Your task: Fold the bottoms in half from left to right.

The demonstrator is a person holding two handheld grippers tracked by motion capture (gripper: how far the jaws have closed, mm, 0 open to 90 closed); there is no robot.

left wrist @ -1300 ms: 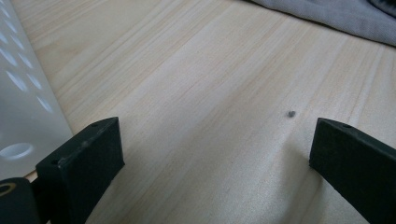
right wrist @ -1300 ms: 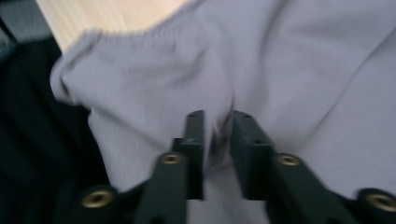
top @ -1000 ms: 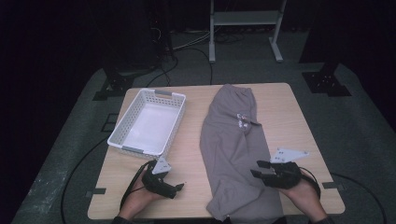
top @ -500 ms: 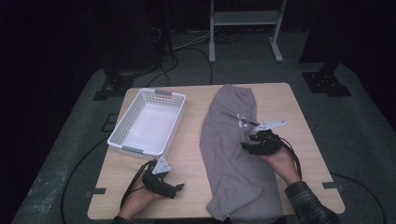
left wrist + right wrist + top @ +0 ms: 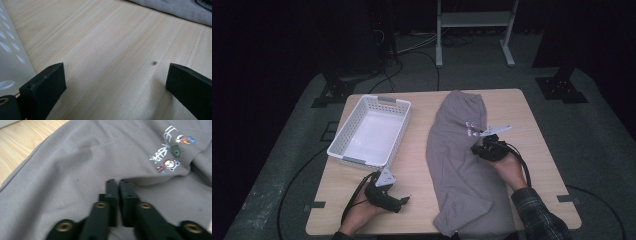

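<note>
A pair of grey trousers (image 5: 464,165) lies flat on the wooden surface (image 5: 417,165), its long axis running from the person's near edge away toward the far edge, waistband at the far end and the leg ends at the near end. The right claw (image 5: 478,149) sits on top of the cloth about midway along that length, close to the trousers' right-hand edge and just below the small printed motif (image 5: 170,150). In the right gripper view its jaws have just been closing and now stand together, with only a sliver of gap; they appear to pinch a fold of the fabric, though the pinch itself is hard to make out. The left claw (image 5: 401,202) rests on bare wood at the near left, well apart from the garment, its jaws spread wide with nothing between them. A white basket (image 5: 346,150) stands at the far left, beside the trousers. The right hand is by far the nearer, so any lift or fold would likely start from that side, across the short axis.
</note>
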